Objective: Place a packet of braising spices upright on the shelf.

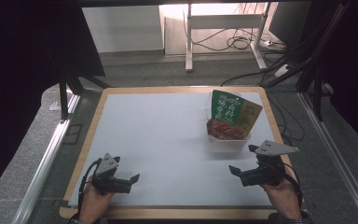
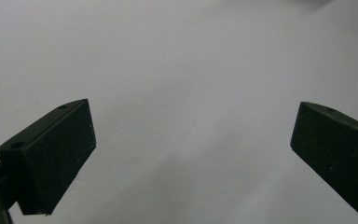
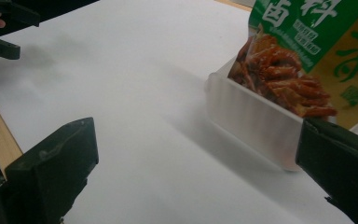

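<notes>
Right gripper gapes near clear bin holding snack packet.

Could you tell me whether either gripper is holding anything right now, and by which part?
Nothing is held: the left gripper and right gripper are both open and empty.

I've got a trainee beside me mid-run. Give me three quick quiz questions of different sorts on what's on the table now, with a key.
1. True or false: the snack packet lies flat on the white table top.
2. Which is nearer the clear container: A) left hand-held gripper, B) right hand-held gripper?
3. Fill in: both sets of jaws stand ____.

Key
1. False; it stands in the container, leaning.
2. B
3. open, holding nothing
</notes>
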Motion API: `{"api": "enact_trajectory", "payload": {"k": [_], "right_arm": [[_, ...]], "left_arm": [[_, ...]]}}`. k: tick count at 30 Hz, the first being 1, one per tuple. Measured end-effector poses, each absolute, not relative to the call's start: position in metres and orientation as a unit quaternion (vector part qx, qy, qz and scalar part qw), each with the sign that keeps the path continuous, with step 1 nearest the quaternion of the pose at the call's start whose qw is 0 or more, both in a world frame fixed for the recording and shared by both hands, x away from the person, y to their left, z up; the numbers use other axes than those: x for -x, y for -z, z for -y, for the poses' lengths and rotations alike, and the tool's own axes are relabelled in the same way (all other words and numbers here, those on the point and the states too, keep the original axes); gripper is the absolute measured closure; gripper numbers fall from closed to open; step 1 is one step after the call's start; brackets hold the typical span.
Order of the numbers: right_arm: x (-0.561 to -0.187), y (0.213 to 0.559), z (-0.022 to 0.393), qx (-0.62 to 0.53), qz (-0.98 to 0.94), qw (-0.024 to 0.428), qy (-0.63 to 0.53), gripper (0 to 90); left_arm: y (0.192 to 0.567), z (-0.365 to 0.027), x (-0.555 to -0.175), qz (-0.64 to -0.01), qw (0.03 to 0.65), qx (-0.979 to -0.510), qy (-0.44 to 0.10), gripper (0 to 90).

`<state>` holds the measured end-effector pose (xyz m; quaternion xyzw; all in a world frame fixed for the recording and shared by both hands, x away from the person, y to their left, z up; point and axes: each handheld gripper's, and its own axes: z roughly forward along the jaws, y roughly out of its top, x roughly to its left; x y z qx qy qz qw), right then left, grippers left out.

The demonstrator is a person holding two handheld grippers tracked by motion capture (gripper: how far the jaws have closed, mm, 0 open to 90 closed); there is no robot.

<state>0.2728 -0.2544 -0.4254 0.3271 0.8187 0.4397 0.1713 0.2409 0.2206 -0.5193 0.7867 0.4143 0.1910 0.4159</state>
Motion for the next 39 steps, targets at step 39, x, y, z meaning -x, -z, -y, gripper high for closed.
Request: {"api": "enact_trajectory", "payload": {"k": [39], "right_arm": [[-0.283, 0.502, 0.222, -0.298, -0.857, 0.12, -0.403, 0.0]], "left_arm": [[0.524, -0.214, -0.242, -0.409, 0.406, -0.798, -0.176, 0.0]]}}
